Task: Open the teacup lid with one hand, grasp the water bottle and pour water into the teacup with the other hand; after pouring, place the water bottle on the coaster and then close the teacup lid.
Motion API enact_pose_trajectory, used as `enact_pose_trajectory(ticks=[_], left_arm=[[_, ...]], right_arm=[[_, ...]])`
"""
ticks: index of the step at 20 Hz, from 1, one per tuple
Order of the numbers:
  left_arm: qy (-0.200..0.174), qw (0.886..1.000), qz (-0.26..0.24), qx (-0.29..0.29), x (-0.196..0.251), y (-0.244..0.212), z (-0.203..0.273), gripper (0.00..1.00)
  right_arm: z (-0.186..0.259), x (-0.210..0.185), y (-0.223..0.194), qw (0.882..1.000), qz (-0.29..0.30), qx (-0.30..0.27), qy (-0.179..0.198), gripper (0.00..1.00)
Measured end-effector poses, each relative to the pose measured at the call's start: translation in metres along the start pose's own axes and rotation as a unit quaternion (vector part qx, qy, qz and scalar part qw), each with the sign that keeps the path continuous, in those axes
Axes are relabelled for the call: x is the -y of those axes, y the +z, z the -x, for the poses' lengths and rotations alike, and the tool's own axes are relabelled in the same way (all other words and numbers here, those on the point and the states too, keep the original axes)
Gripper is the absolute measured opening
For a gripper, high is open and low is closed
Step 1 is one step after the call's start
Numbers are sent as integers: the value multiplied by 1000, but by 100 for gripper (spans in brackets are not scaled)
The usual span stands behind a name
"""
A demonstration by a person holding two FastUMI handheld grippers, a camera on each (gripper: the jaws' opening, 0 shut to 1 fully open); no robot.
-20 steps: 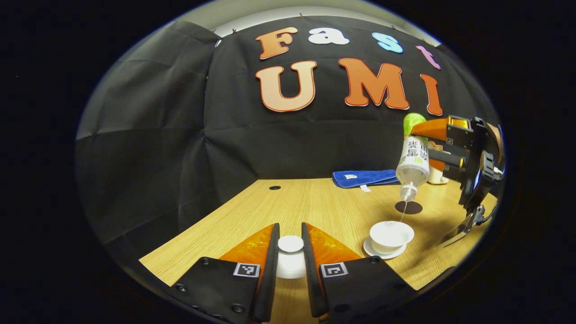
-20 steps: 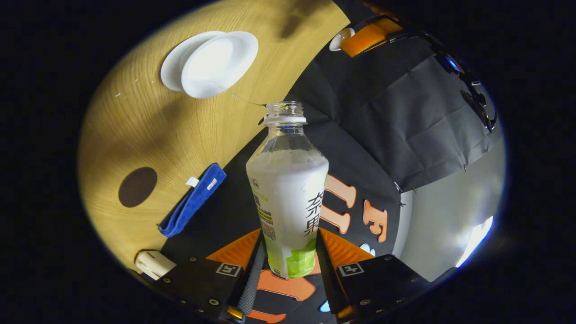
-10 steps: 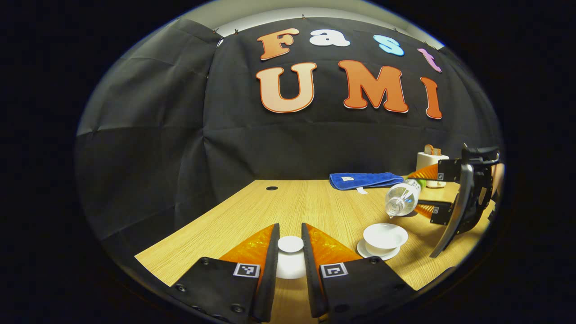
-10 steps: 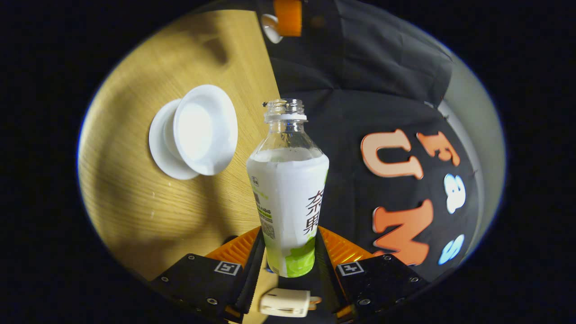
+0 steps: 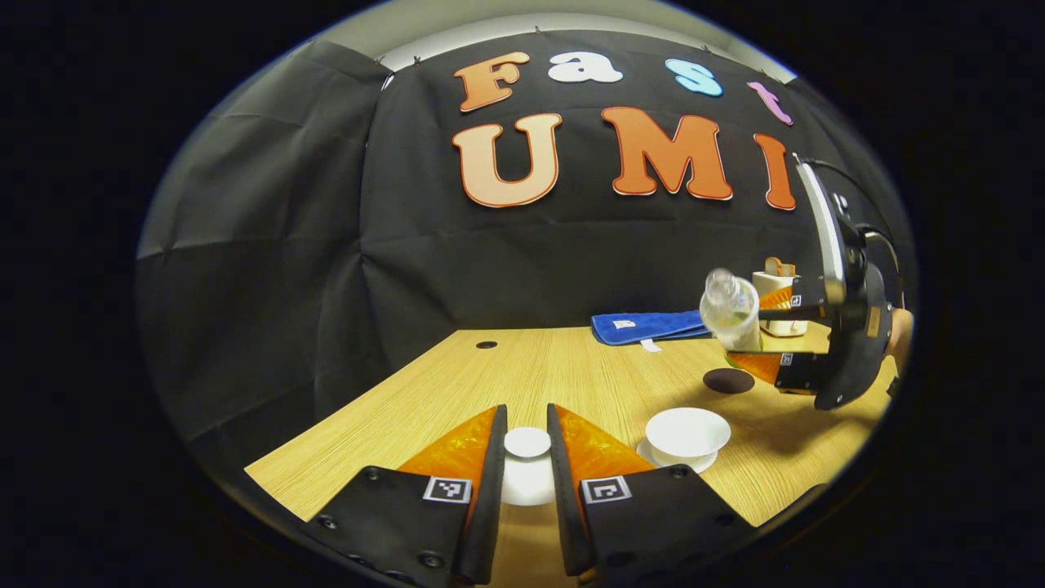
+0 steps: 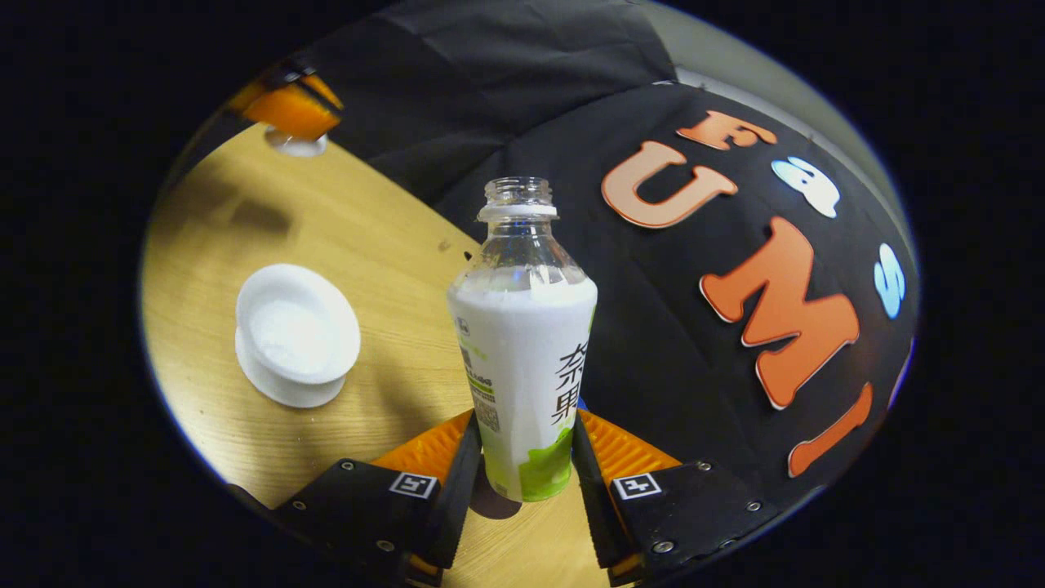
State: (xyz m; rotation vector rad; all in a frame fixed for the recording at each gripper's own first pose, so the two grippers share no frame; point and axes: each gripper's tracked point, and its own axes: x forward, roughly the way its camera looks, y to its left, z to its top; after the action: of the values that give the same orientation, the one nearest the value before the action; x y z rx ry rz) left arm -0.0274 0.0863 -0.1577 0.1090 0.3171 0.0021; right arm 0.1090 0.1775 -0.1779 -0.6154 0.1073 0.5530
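My left gripper (image 5: 526,415) is shut on the white teacup lid (image 5: 526,443), held just above the table at the near edge. The open white teacup (image 5: 687,429) stands on its saucer to the right of it, also seen as the teacup (image 6: 295,331) in the right gripper view. My right gripper (image 6: 525,425) is shut on the uncapped water bottle (image 6: 522,351), white-labelled with a green base and nearly upright. In the left gripper view the bottle (image 5: 729,314) hangs just above the dark round coaster (image 5: 728,380), behind the cup.
A folded blue cloth (image 5: 649,325) lies at the back of the wooden table (image 5: 522,367). A small white device (image 5: 775,298) stands beside it at the far right. A small hole (image 5: 486,345) marks the tabletop near the black wall.
The bottle has swung from mouth-down over the cup, with water streaming out, back to nearly upright and away above the coaster. My left gripper has stayed put with the lid.
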Motion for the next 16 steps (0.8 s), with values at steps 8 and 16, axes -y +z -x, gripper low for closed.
enact_pose_trajectory(ticks=[8,16], left_arm=[[-7,1000,0,13,16,9,-1,35],[5,1000,8,8,14,2,0,31]], right_arm=[[-9,44,-14,961,-278,0,-13,64],[-30,26,-62,923,-381,-48,1,64]])
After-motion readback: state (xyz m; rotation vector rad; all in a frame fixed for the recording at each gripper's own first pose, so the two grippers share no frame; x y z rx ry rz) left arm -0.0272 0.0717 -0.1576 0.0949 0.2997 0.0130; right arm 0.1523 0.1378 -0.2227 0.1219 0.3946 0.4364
